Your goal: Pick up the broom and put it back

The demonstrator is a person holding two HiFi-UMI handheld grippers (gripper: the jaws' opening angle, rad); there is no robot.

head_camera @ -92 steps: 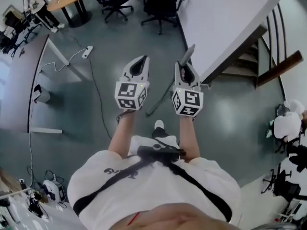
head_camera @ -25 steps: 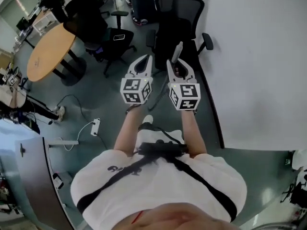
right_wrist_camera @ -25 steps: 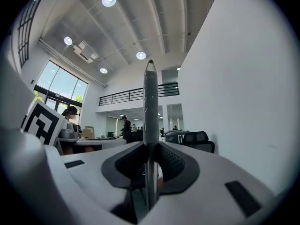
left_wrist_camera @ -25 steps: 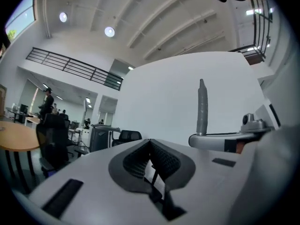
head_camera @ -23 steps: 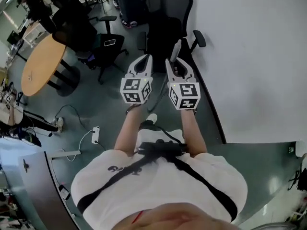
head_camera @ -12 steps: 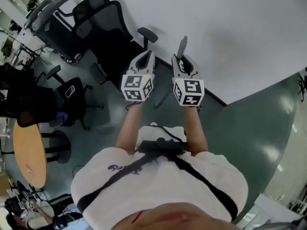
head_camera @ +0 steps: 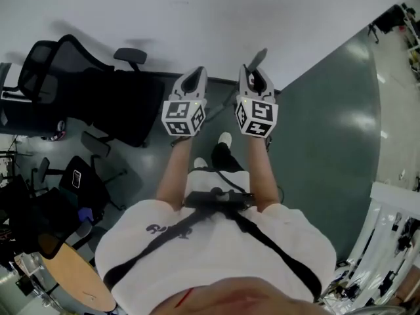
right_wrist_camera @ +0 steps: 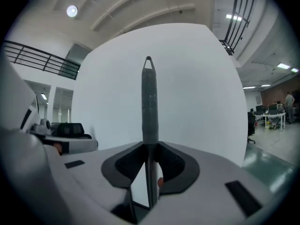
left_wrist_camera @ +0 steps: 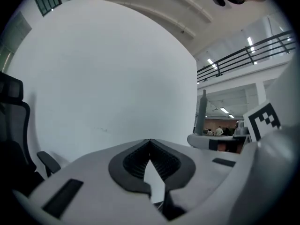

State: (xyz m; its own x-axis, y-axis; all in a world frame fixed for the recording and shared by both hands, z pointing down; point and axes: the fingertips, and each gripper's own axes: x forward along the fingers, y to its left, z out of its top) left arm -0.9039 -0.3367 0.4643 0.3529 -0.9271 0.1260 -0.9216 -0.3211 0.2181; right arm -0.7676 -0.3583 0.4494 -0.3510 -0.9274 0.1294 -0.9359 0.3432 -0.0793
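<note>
The broom shows only as its grey handle, which stands upright between the jaws of my right gripper. The handle's pointed tip sticks out past that right gripper, which is shut on it. The broom's head is hidden. My left gripper is held level beside the right one, a hand's width to its left. In the left gripper view, the left gripper has its tips touching with nothing between them. Both grippers point at a white wall close ahead.
A black office chair stands against the wall to the left, with more chairs and a round wooden table behind at lower left. Green floor runs off to the right. My feet are below the grippers.
The person has turned: the chairs and round table slid off to the left and the white wall now fills the view ahead. Both grippers swung round together, the right still holding the handle.
</note>
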